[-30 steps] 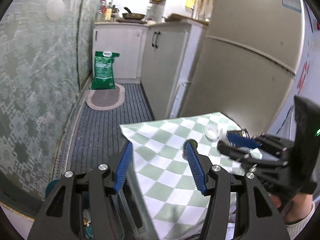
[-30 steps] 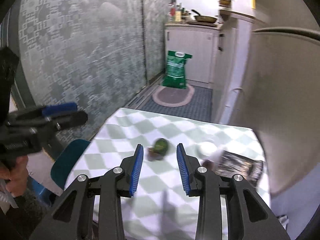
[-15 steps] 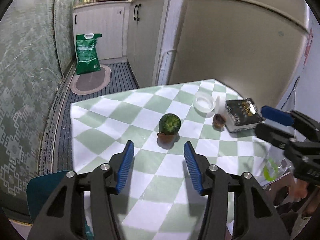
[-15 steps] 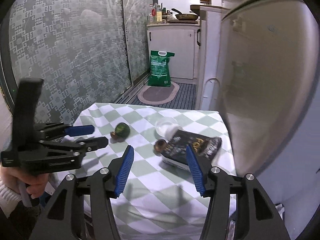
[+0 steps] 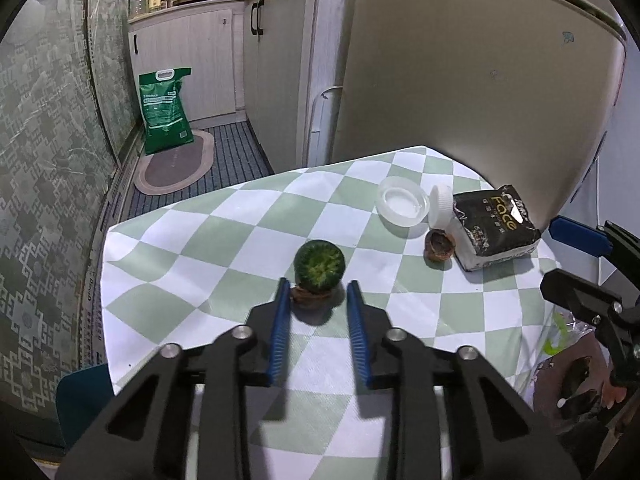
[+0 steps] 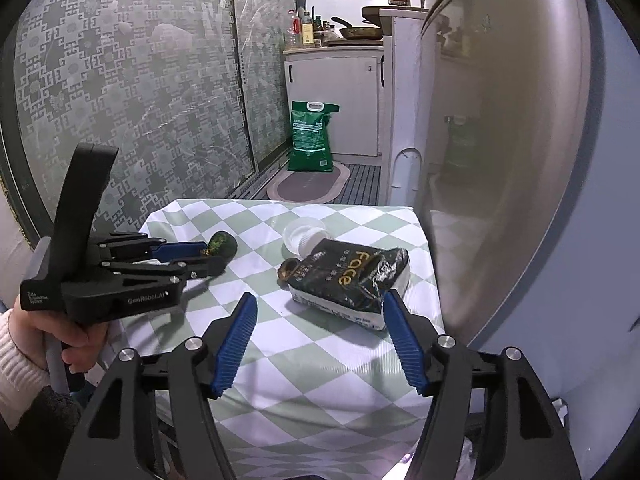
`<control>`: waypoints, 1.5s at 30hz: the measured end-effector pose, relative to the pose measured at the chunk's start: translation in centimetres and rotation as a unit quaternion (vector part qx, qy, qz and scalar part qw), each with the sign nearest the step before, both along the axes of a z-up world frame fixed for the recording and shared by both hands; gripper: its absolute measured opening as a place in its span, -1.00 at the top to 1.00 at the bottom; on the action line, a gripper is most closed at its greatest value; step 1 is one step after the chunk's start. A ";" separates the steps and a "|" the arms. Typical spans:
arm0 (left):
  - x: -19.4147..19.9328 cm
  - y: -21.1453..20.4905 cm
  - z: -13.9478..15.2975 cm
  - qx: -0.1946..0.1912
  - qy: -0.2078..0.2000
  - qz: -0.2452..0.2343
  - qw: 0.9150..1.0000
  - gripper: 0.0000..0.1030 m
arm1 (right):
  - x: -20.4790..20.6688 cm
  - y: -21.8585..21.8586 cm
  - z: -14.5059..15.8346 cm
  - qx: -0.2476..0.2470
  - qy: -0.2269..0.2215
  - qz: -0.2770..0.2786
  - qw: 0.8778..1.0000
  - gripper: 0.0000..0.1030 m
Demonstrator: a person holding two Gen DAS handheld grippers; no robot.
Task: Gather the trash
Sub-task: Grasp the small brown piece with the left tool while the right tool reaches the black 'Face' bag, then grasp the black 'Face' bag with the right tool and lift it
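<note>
A green round thing (image 5: 319,266) on a brown base stands on the checked tablecloth (image 5: 224,248). My left gripper (image 5: 316,292) has its jaws closing, with the blue pads close on either side of the brown base. From the right wrist view the same gripper (image 6: 212,254) reaches the green thing (image 6: 222,242) from the left. A black packet (image 6: 348,276) marked "Face" lies to the right. My right gripper (image 6: 320,300) has its jaws opening and stands just short of the packet's near edge, pads apart from it. A brown shell (image 5: 440,245) lies beside the packet (image 5: 494,226).
A clear plastic lid (image 5: 402,206) and a white cap (image 5: 440,204) lie behind the brown shell. A large fridge (image 5: 480,80) rises right behind the table. A green sack (image 5: 164,108) and an oval mat are on the floor beyond. A plastic bag (image 5: 560,344) hangs low right.
My left gripper came forward and down over the table to the green thing, and its jaws narrowed. My right gripper swung right to the black packet, and its jaws widened.
</note>
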State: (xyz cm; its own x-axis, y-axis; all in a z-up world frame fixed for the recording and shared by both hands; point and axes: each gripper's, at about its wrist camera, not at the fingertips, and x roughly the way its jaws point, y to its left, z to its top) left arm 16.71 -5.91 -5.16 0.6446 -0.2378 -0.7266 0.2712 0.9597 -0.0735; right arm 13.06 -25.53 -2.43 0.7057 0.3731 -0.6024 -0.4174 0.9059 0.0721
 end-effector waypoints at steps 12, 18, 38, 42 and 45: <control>-0.7 0.9 0.2 -0.008 -0.005 0.001 1.000 0.57 | 0.6 0.9 -1.0 -0.017 -0.007 -0.043 0.999 -0.57; -1.5 1.5 1.0 -0.018 -0.010 -0.003 1.000 0.57 | 1.7 1.7 -2.1 -0.026 0.003 -0.057 0.998 -0.61; -4.7 5.0 3.0 -0.033 -0.032 -0.008 0.999 0.57 | 4.2 4.6 -3.3 -0.083 -0.028 -0.104 0.991 -0.47; -5.8 6.3 3.6 -0.035 -0.039 -0.005 0.999 0.57 | 4.2 4.8 -2.9 -0.088 -0.026 -0.100 0.991 -0.40; -6.6 7.9 4.1 -0.039 -0.045 0.003 0.998 0.57 | 3.7 4.8 -1.6 -0.081 -0.034 -0.098 0.991 -0.41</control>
State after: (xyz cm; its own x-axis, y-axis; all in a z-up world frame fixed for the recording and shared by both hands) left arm 10.16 1.95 -1.05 0.7075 -0.2883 -0.6452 0.2748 0.9534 -0.1247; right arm 16.77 -20.78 -4.04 0.7964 0.1272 -0.5912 -0.2317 0.9672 -0.1041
